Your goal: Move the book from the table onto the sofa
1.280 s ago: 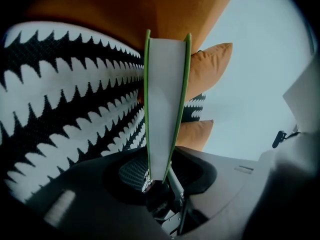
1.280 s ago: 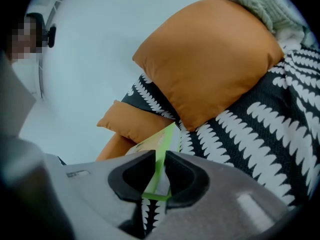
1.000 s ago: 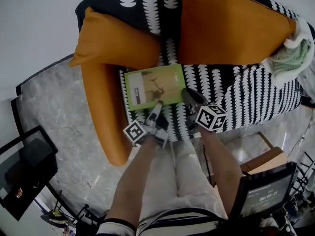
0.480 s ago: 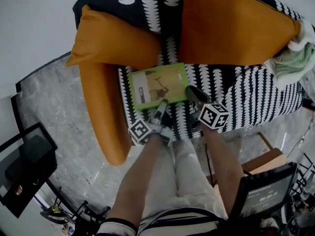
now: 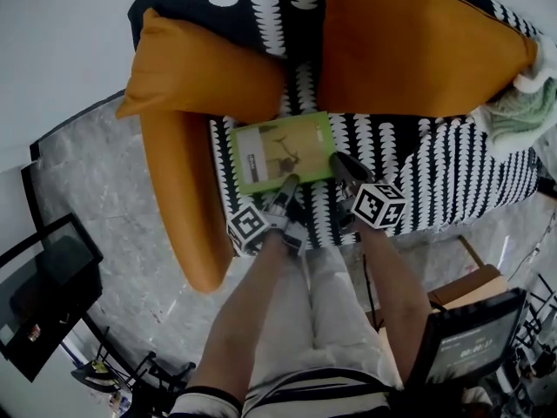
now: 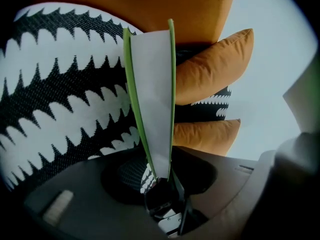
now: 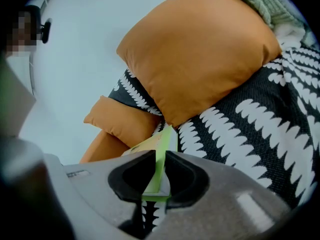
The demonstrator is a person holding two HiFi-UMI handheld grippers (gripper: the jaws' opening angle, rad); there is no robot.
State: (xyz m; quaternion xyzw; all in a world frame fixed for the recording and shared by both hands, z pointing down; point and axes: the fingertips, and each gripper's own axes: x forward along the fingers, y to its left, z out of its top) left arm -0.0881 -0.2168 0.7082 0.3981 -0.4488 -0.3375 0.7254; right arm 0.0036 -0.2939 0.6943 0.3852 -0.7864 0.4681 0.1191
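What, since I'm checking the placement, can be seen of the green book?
The book is a thin, closed paperback: green covers, white pages, a beige picture panel. It lies nearly flat over the patterned sofa seat beside the orange cushions. The left gripper clamps its near edge, the right gripper its near right corner. Contact with the seat is unclear.

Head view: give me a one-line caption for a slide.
Left gripper and right gripper grip a green book over the black-and-white sofa, beside orange cushions.
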